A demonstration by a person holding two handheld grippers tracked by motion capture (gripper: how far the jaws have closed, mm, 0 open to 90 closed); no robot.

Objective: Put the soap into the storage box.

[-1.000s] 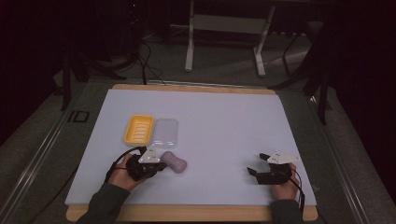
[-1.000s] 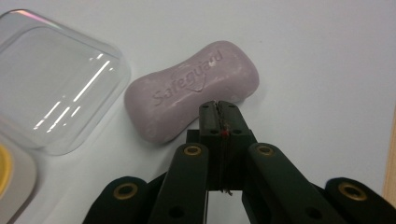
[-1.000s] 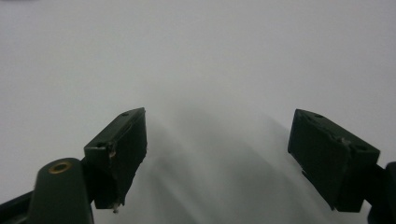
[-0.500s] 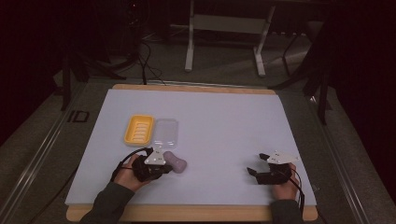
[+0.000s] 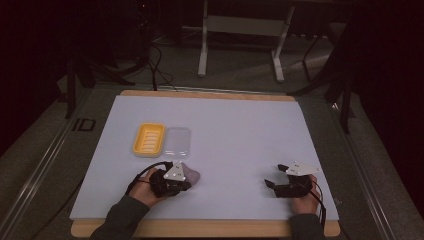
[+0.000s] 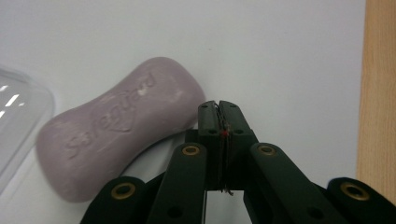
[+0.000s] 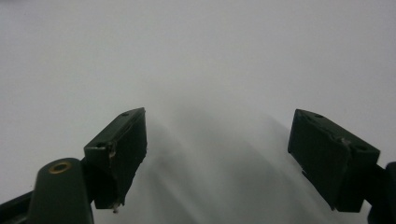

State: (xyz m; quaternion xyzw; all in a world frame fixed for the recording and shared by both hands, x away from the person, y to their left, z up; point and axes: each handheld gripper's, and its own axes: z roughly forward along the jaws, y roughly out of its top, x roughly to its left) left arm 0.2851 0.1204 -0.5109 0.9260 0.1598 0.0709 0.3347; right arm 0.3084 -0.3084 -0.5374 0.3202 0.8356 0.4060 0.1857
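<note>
Two tongs: the left gripper (image 6: pixel 218 103), jaws pressed together on nothing, lower left of the high view; the right gripper (image 7: pixel 217 154), jaws apart, lower right. One purple soap bar (image 6: pixel 116 130) lies just left of the closed tips. One yellow dish (image 5: pixel 148 139) and one clear lid (image 5: pixel 178 141) sit above it.

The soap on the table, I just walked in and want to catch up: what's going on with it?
A person holds a gripper in each hand at a white table. The left gripper is shut, its tips right beside the purple soap bar, which lies flat, not gripped. The right gripper is open over bare table. A yellow soap dish and a clear lid sit side by side beyond the soap.
</note>
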